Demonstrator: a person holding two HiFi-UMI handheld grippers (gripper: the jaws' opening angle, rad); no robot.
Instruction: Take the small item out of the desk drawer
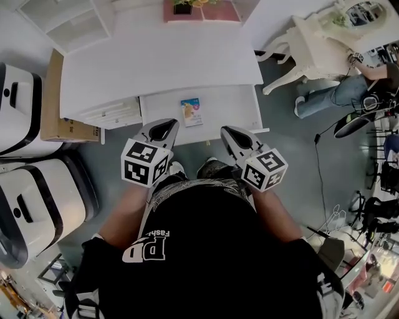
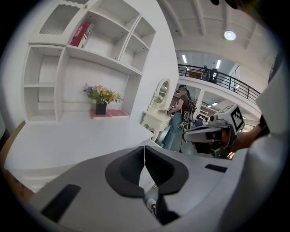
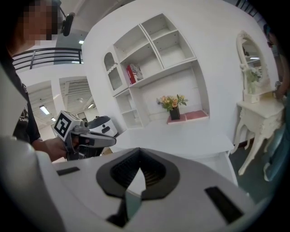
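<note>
The white desk's drawer (image 1: 240, 109) stands pulled out toward me. A small blue and orange packet (image 1: 191, 112) lies flat on its floor, near the left side. My left gripper (image 1: 162, 129) hovers over the drawer's front edge, just below and left of the packet, with its jaws shut and nothing between them. My right gripper (image 1: 230, 135) is level with it, over the front edge further right, also shut and holding nothing. In the left gripper view the jaws (image 2: 144, 152) meet over the desk top and the right gripper (image 2: 213, 132) shows beside them. The right gripper view has its jaws (image 3: 138, 156) touching.
A flower pot on a pink mat (image 1: 201, 10) sits at the back of the desk (image 1: 156, 62), under white shelves (image 3: 149, 54). A set of small drawers (image 1: 112, 115) and a cardboard box (image 1: 59, 112) are on the left, beside white machines (image 1: 31, 205). A white dressing table (image 1: 315, 47) and a person (image 1: 349, 90) are at right.
</note>
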